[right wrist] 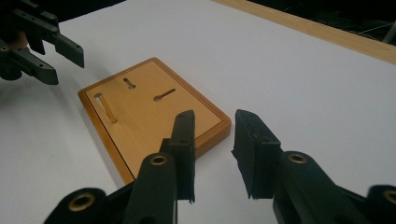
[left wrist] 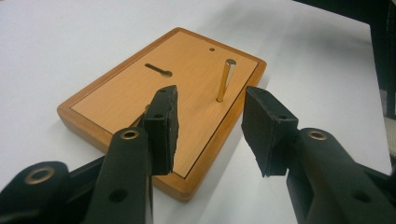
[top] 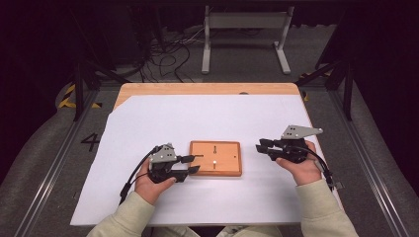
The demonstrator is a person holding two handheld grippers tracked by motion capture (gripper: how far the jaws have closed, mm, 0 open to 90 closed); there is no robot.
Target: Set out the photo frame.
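Sleeves [top: 316, 207] come in along the bottom edge of the high view. Just above them, at lower centre-left, the left gripper [top: 194, 164] stands partly open with nothing between its jaws, its tips at the left edge of the wooden board [top: 227, 168]. The right gripper [top: 260, 145], right of centre, is also parted and empty, a little clear of the board's right edge. A brass pin [left wrist: 226, 80] stands upright in the board, which lies mid-frame on the white worktop [top: 207, 118]. Cables [top: 168, 54] trail across the floor at the top.
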